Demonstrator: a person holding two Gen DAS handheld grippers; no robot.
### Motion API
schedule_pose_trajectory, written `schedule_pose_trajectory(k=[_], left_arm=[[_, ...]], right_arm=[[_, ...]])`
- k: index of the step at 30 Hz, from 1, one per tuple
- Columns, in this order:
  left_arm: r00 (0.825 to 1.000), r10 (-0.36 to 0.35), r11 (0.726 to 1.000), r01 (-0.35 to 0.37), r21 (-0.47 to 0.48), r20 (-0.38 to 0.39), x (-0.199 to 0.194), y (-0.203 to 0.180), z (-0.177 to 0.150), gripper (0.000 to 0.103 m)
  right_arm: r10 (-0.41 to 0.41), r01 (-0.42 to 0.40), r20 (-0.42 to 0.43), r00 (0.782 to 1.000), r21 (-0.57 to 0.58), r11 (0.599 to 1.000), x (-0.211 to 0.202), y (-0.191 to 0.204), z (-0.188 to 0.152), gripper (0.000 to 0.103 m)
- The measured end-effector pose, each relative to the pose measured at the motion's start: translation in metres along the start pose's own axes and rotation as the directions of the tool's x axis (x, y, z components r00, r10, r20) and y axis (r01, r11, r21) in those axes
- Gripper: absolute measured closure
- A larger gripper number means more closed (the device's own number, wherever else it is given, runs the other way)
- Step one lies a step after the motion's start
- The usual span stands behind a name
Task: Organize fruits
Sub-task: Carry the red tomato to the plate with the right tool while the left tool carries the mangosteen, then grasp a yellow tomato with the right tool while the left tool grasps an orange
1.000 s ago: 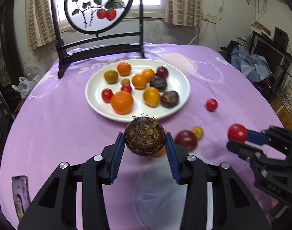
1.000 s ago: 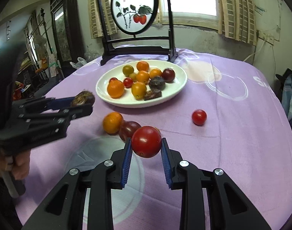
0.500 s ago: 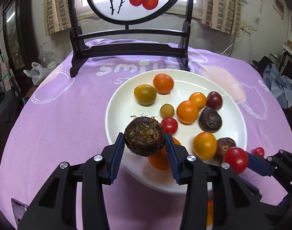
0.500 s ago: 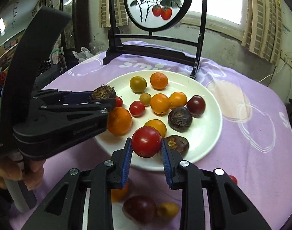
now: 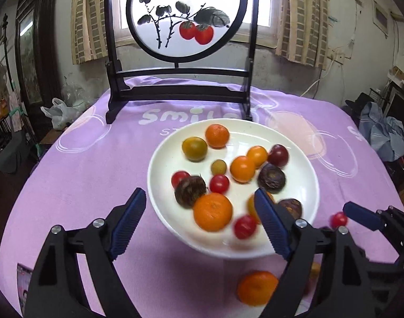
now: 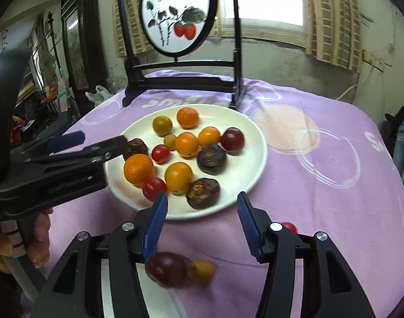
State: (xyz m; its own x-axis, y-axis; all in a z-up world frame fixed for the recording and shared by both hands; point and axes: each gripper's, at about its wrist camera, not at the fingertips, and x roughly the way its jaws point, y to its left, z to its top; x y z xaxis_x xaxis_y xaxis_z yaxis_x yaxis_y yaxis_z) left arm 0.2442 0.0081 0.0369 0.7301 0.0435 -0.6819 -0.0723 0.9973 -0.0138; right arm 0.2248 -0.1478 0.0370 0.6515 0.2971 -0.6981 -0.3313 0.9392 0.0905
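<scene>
Purple cloth (image 5: 101, 175); brown fruit (image 5: 190, 190) beyond gripper (image 5: 199, 221).

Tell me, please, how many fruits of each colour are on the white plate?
orange fruits: 5
red tomatoes: 3
brown fruits: 3
yellow-green fruits: 2
dark purple tomato: 1
Total on the white plate: 14

white plate (image 5: 312, 182) on purple cloth, loaded: two mandarins (image 5: 213, 211), orange and yellow tomatoes (image 6: 186, 144), red cherry tomatoes (image 5: 219, 183), dark wrinkled brown fruits (image 6: 211, 158), one purple tomato (image 6: 232, 140). off the plate, near side: mandarin (image 5: 257, 287), dark red tomato (image 6: 165, 269) touching yellow one (image 6: 201, 271), small red one (image 6: 289, 226) to the right.
</scene>
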Motion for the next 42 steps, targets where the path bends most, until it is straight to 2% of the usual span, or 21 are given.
schedule_pose_trajectory(k=[3,5,10,13,16,21,23,25,27,34,42], left_arm=[[1.000,-0.013,1.000,0.013,-0.005,-0.012,-0.017,-0.004,-0.014,0.021],[1.000,-0.029,1.000,0.029,-0.010,-0.005,-0.028,-0.007,-0.028,0.017],[0.995,-0.067,0.996,0.071,0.051,-0.070,-0.033,-0.019,-0.062,0.015],[0.995,-0.058,0.996,0.063,0.061,-0.087,-0.029,-0.018,-0.077,0.015],[0.990,-0.075,0.996,0.081,0.049,-0.118,-0.024,-0.011,-0.082,0.015],[0.993,-0.065,0.997,0.070,0.040,-0.102,-0.023,-0.002,-0.079,0.015],[0.990,-0.075,0.996,0.079,0.033,-0.121,-0.021,0.000,-0.080,0.015],[0.985,-0.092,0.995,0.096,0.020,-0.144,-0.017,0.001,-0.081,0.015],[0.982,-0.103,0.994,0.108,0.019,-0.157,-0.015,0.002,-0.081,0.015],[0.979,-0.121,0.993,0.121,-0.008,-0.164,-0.015,0.009,-0.079,0.015],[0.976,-0.123,0.989,0.136,0.058,-0.182,-0.014,-0.003,-0.084,0.015]], right_arm=[[-0.048,0.048,0.010,0.999,0.014,0.999,-0.014,-0.012,-0.013,0.048],[-0.084,0.084,-0.001,0.996,0.005,0.996,-0.020,-0.018,-0.025,0.048],[-0.073,0.075,-0.065,0.995,0.015,0.997,-0.023,-0.027,-0.055,0.048],[-0.059,0.057,-0.098,0.993,-0.022,0.998,-0.019,-0.019,-0.069,0.048],[-0.087,0.080,-0.117,0.989,-0.067,0.995,-0.014,-0.009,-0.077,0.048],[-0.088,0.069,-0.155,0.984,-0.123,0.990,-0.004,0.005,-0.086,0.047],[-0.101,0.079,-0.161,0.982,-0.138,0.987,0.001,0.009,-0.088,0.053],[-0.154,0.128,-0.157,0.975,-0.167,0.978,0.005,0.013,-0.088,0.061],[-0.131,0.102,-0.164,0.978,-0.174,0.979,0.009,0.016,-0.085,0.069],[-0.069,0.047,-0.164,0.984,-0.138,0.989,0.023,0.014,-0.073,0.069],[-0.030,0.015,-0.152,0.988,-0.096,0.995,0.037,0.008,-0.062,0.068]])
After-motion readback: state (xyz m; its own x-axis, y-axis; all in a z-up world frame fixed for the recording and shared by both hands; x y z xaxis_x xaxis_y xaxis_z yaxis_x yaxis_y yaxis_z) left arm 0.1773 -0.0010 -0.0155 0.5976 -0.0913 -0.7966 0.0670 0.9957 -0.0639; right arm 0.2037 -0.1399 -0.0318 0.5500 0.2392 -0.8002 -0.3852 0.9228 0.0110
